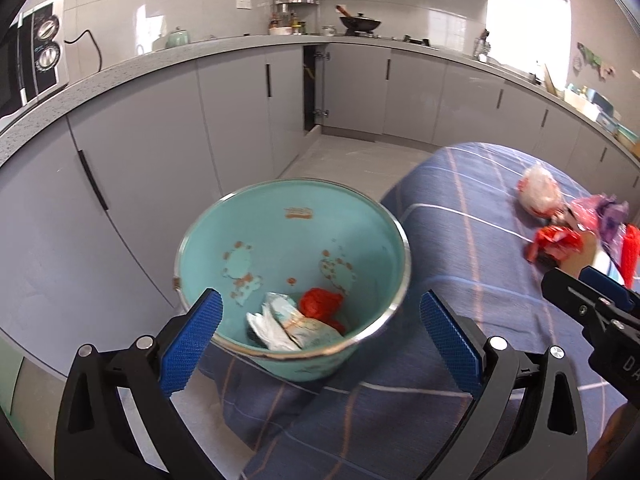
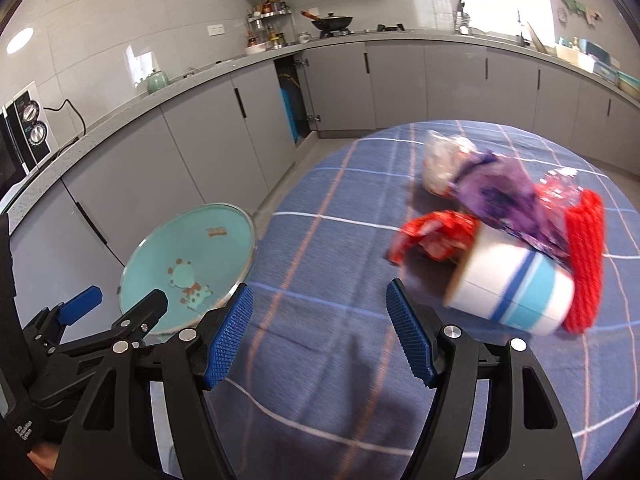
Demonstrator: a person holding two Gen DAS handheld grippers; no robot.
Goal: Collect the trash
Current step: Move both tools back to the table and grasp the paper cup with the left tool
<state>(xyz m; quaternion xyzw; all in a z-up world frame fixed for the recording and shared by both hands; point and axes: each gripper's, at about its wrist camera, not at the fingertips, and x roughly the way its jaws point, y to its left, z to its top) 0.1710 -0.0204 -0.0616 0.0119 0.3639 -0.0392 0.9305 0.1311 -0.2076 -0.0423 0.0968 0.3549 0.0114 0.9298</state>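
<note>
Both grippers hang with their blue ribbed pads spread wide and nothing between them. Seen from its own camera, the left gripper [image 1: 320, 334] frames a round turquoise enamel basin [image 1: 294, 236] with a metal rim and chipped cartoon prints, which stands at the edge of a table covered by a blue checked cloth [image 1: 460, 240]. Inside the basin lie a crumpled white and pale blue wrapper [image 1: 284, 322] and a scrunched red plastic piece [image 1: 320, 304], touching each other at the bottom.

From its own camera, the right gripper [image 2: 320, 336] hovers over the cloth, pointing toward a cluster of rubbish ahead and to its right: a white paper cup with blue stripes [image 2: 516, 284] lying on its side, a crinkled red foil wrapper [image 2: 436, 234] at its mouth, a purple plastic wrapper [image 2: 504, 196] draped over it, a red knitted mesh sleeve [image 2: 586, 256] beside it, and a clear bag with white contents [image 2: 440, 160] behind. Motion blur softens this pile.
</note>
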